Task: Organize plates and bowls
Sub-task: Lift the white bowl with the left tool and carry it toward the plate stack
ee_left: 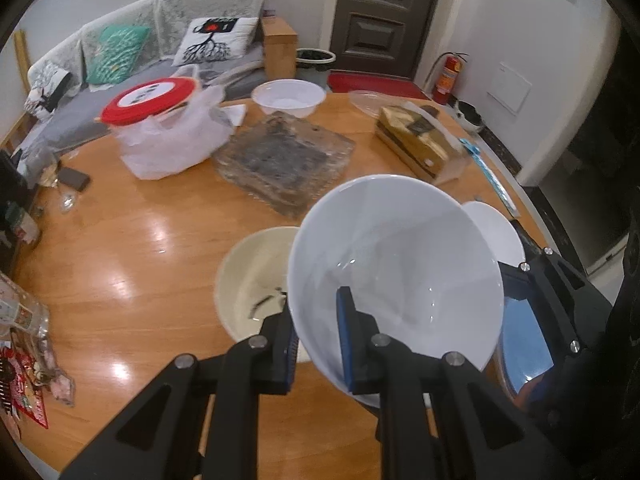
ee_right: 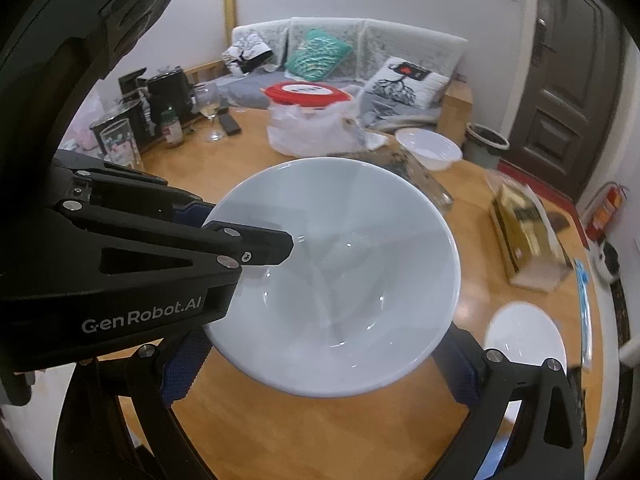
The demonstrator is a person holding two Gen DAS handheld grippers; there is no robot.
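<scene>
Left wrist view: the left claw is pinching the bowl rim, holding it above the table. The right claw is waiting spread apart under the bowl. Lowering should go slowly into the cream bowl just left, keeping it level.

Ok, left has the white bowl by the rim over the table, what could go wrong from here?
1. The left gripper pinches only the rim of the white bowl, which is tilted, so it may slip or swing.
2. The cream bowl sits just below; lowering fast could chip both.
3. The right gripper is open beneath the bowl and close; the tools could collide.
</scene>
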